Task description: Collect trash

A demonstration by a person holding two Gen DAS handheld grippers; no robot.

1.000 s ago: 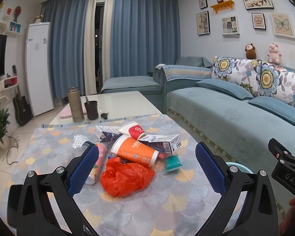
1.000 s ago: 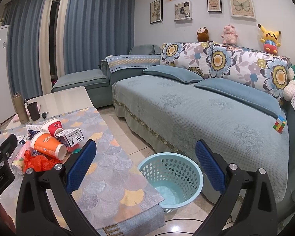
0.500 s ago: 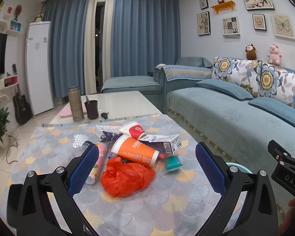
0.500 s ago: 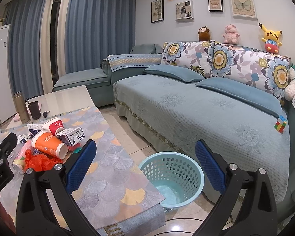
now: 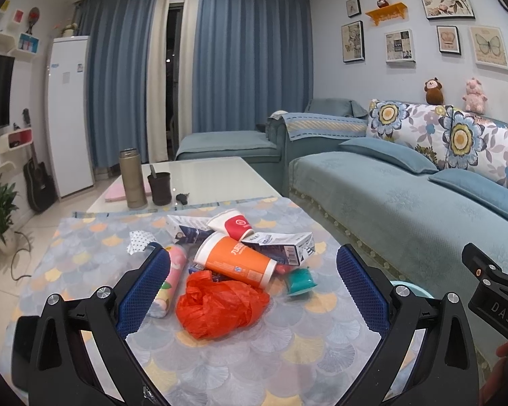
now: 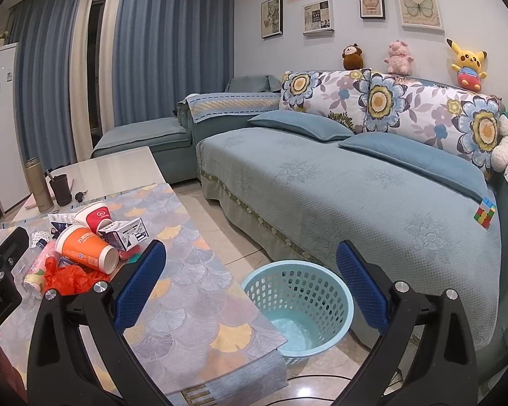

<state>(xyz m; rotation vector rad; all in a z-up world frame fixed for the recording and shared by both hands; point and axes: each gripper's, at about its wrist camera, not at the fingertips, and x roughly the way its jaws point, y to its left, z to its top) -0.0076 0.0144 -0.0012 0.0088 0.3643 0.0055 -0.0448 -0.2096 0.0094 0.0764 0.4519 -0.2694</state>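
Trash (image 5: 233,270): light, crushable; red bag (image 5: 220,304) soft, pinch at bunched top. Both claws (image 5: 253,282) (image 6: 250,282) apart, empty.

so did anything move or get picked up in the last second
Nothing was picked up or let go. The right hand-held gripper drifted very slightly; its view barely shifts around the basket. The left hand-held gripper stays open over the trash pile, with the orange cup and red bag unmoved on the table.
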